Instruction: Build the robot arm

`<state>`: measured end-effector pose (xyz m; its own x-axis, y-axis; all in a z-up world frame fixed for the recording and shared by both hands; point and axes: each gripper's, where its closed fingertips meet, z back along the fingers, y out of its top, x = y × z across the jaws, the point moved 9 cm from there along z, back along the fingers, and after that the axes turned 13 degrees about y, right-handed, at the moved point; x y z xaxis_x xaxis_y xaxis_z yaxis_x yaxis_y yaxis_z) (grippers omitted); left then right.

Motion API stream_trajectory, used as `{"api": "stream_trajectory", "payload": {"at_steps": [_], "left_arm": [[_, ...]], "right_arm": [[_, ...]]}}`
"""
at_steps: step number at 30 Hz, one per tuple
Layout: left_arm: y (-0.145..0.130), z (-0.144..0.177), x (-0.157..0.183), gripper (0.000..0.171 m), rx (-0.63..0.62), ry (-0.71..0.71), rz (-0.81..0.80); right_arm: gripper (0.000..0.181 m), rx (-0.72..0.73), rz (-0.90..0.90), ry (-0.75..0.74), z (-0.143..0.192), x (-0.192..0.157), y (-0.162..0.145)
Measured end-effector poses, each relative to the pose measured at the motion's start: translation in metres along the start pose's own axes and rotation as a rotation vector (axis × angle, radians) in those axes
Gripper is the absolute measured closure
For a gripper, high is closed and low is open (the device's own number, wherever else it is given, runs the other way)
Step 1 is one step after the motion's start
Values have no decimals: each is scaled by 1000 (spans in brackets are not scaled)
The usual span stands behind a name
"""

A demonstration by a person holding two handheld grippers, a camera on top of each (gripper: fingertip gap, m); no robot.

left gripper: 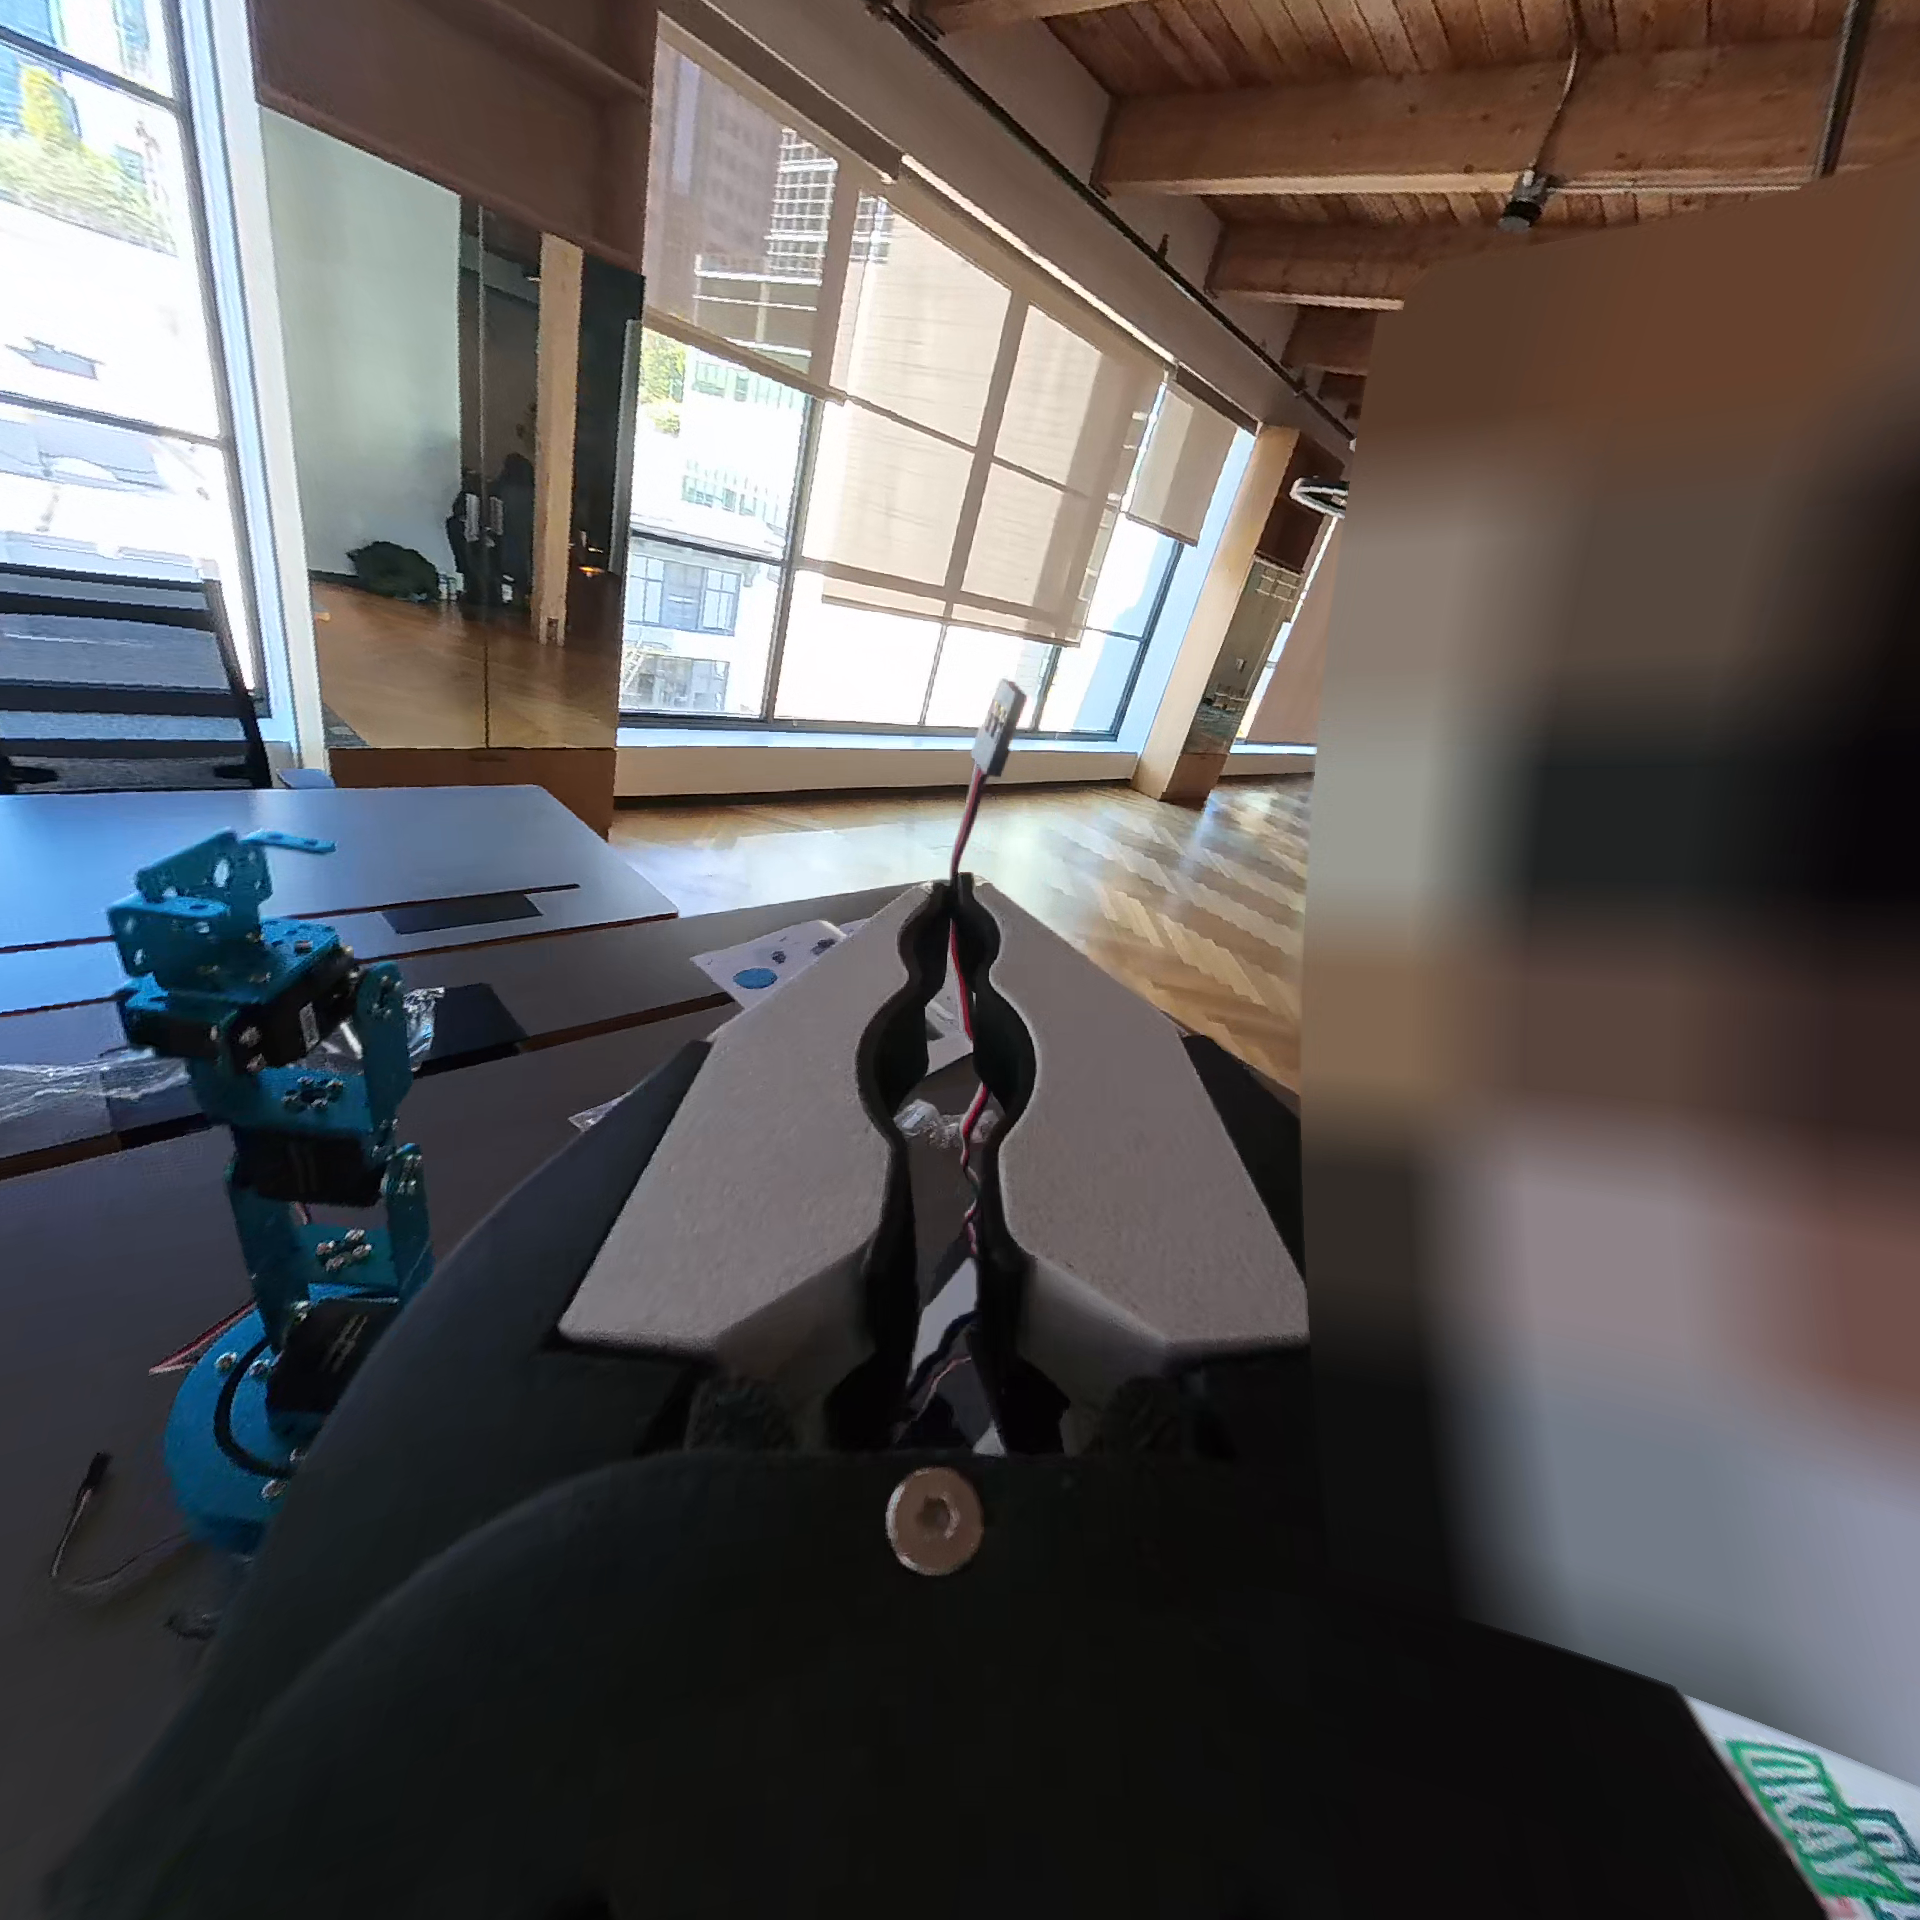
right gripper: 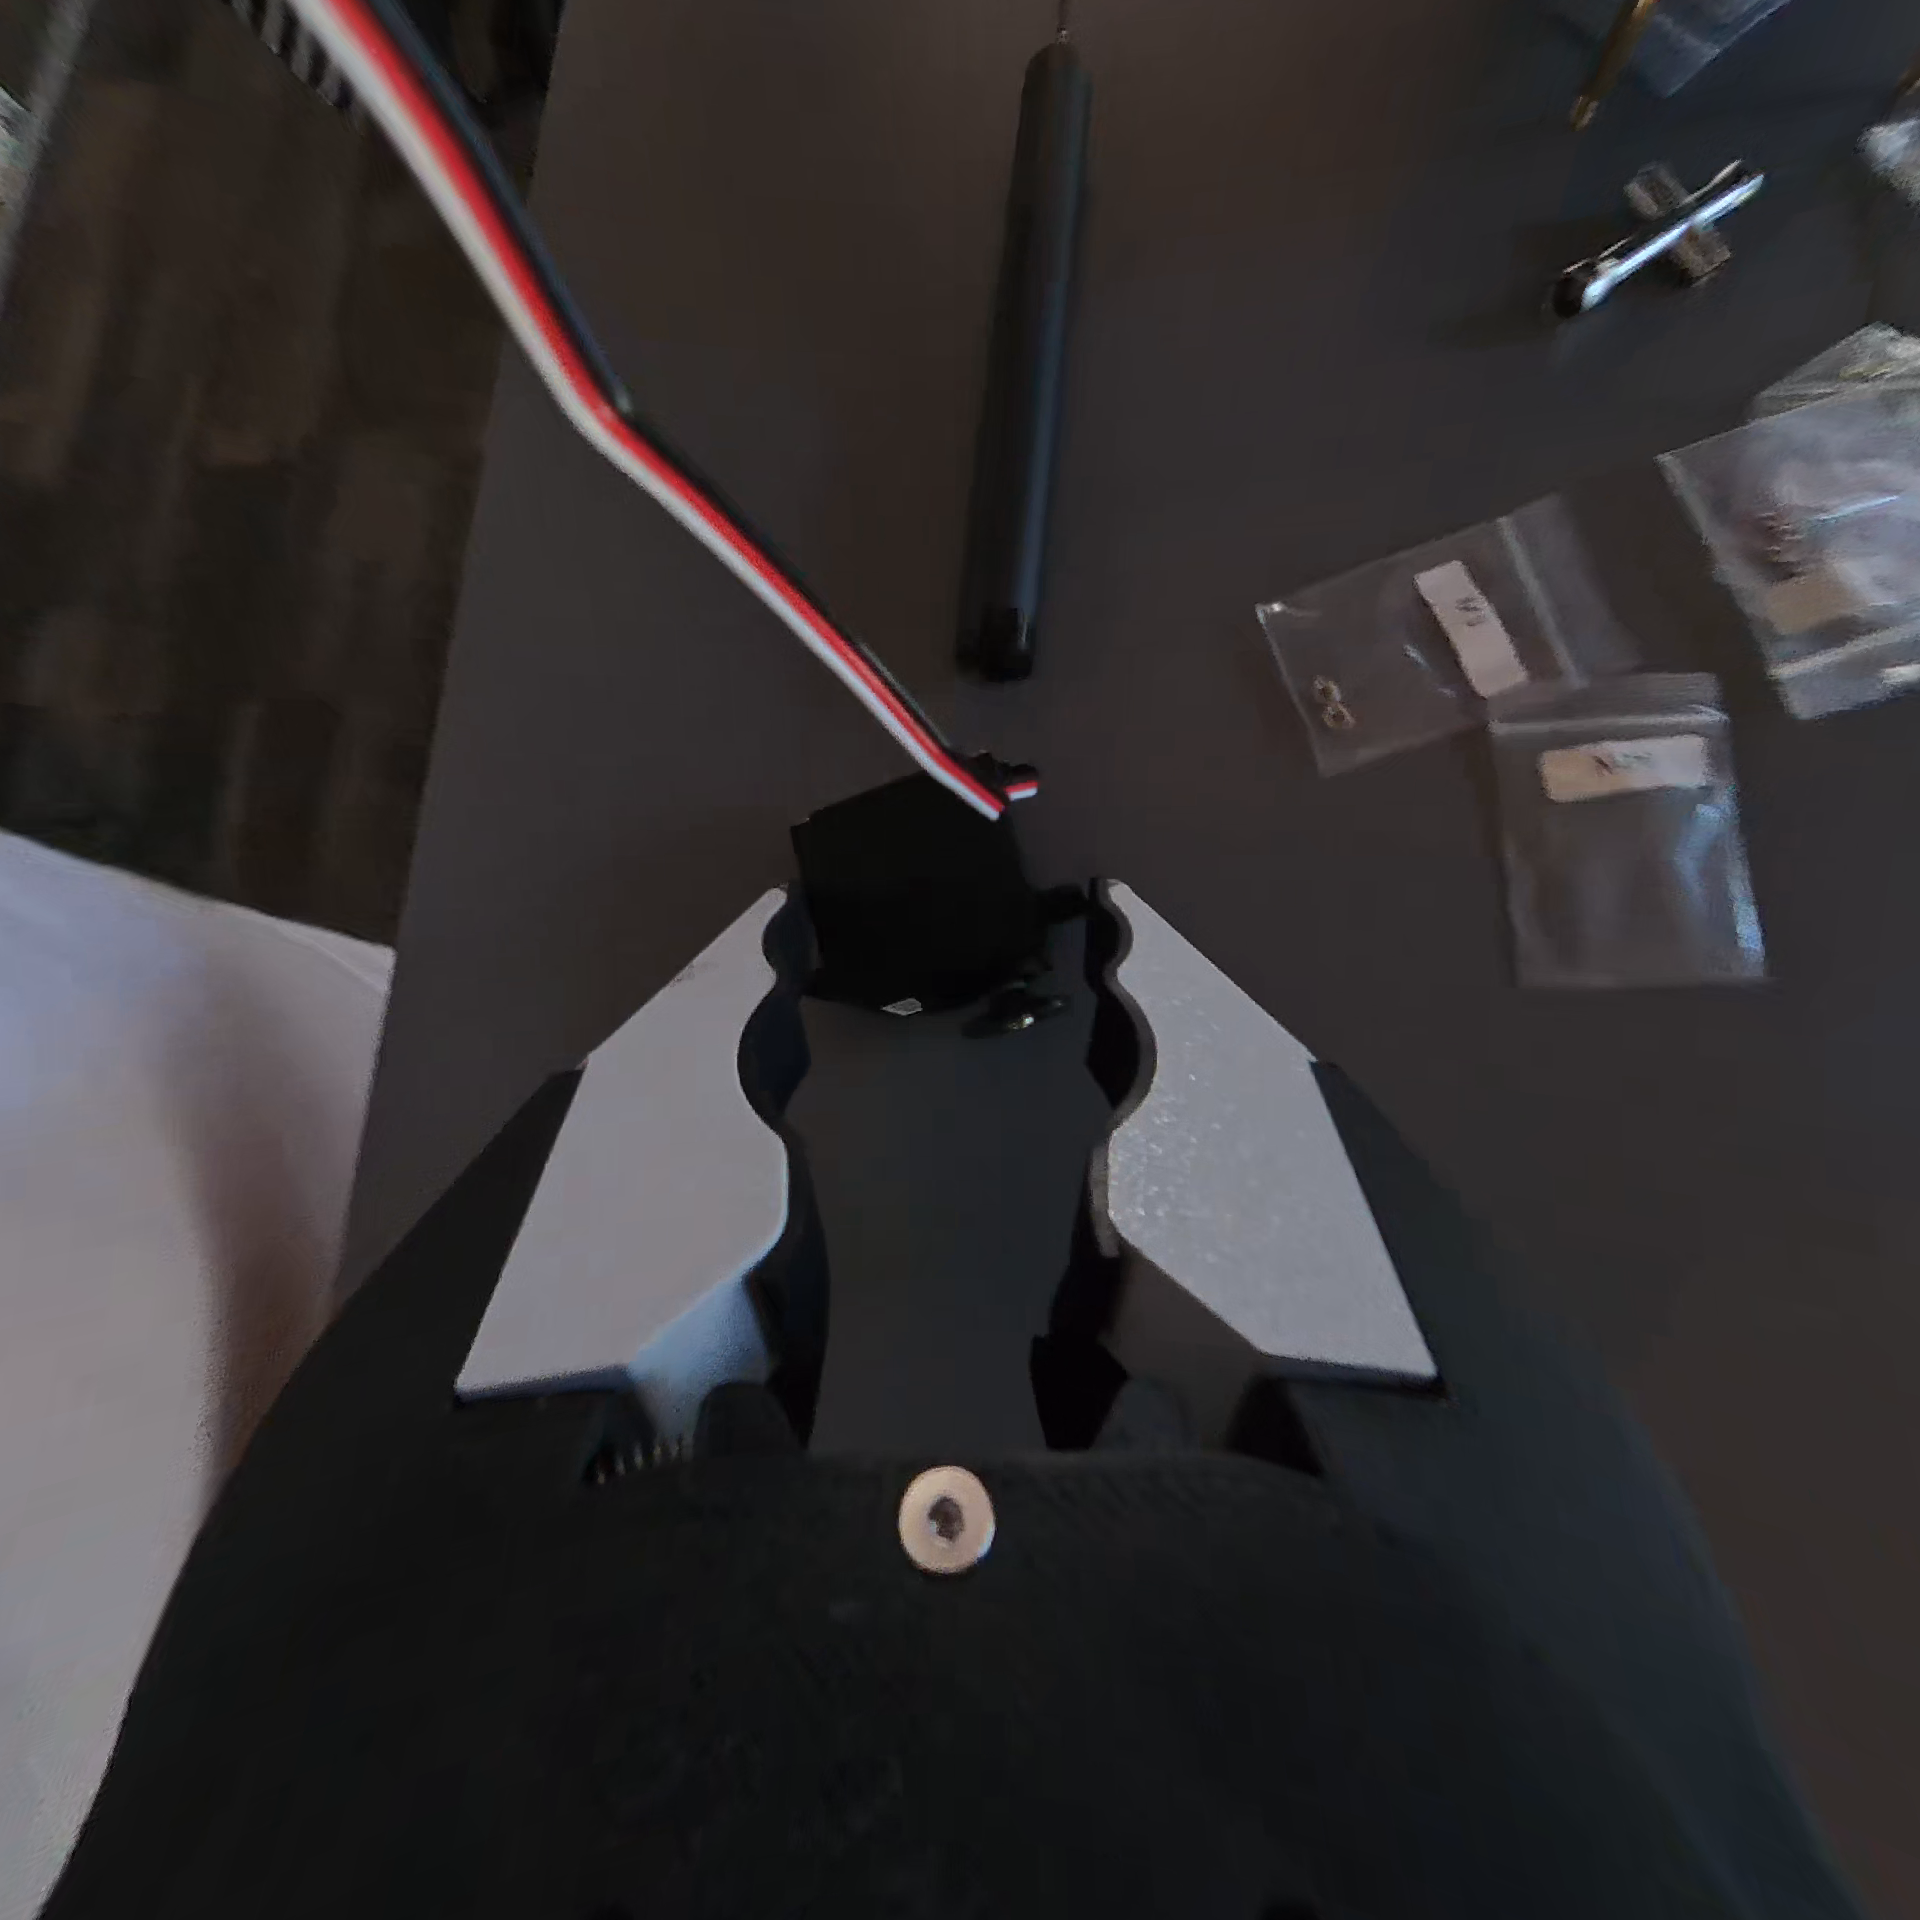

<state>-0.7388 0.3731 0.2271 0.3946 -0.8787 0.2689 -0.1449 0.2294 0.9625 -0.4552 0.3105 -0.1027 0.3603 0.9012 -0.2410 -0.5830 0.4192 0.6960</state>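
Your left gripper [left gripper: 954, 894] is pinching a thin black, red and white three-strand cable [left gripper: 966, 831] right at its tips, with the two fingers drawn together around it. The cable is running back along the gap between the fingers and rising past the tips to a small black connector plug [left gripper: 1000, 722] sticking up in the air. Off to that gripper's left, a blue metal robot arm kit with black servos [left gripper: 275, 1143] is standing upright on the dark tabletop [left gripper: 135, 1278], well apart from the fingers.

Your right gripper [right gripper: 940, 904] is standing partly open, and a small black boxy servo motor [right gripper: 909, 894] is sitting between its fingertips. It is touching the left finger; whether the right finger is pressing it, you cannot tell. The same kind of flat cable [right gripper: 665, 468] is leaving the servo's far end and stretching up and away to the left. Straight ahead of the tips, a long slim black cylindrical tool [right gripper: 1023, 364] is lying on the dark table [right gripper: 790, 312]. To the right, several clear plastic zip bags of small parts [right gripper: 1507, 665] are lying flat, and beyond them a small shiny metal tool [right gripper: 1652, 239], blurred.
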Motion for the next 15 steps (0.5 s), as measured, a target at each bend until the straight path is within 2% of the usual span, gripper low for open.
{"api": "stream_trajectory", "payload": {"at_steps": [4, 6, 10, 15], "left_arm": [[-19, -2, -3, 171, -8, 62, -12], [-33, -9, -6, 171, -27, 106, -20], [-66, -32, -13, 171, -33, 238, -63], [-130, -83, -2, 171, -111, 369, -89]], "right_arm": [[127, -65, 200, -108, 40, -24, -38], [127, -89, 206, -154, 66, -31, -62], [127, -131, 205, -106, 118, -51, -116], [127, -172, 149, -56, 182, -80, -184]]}}
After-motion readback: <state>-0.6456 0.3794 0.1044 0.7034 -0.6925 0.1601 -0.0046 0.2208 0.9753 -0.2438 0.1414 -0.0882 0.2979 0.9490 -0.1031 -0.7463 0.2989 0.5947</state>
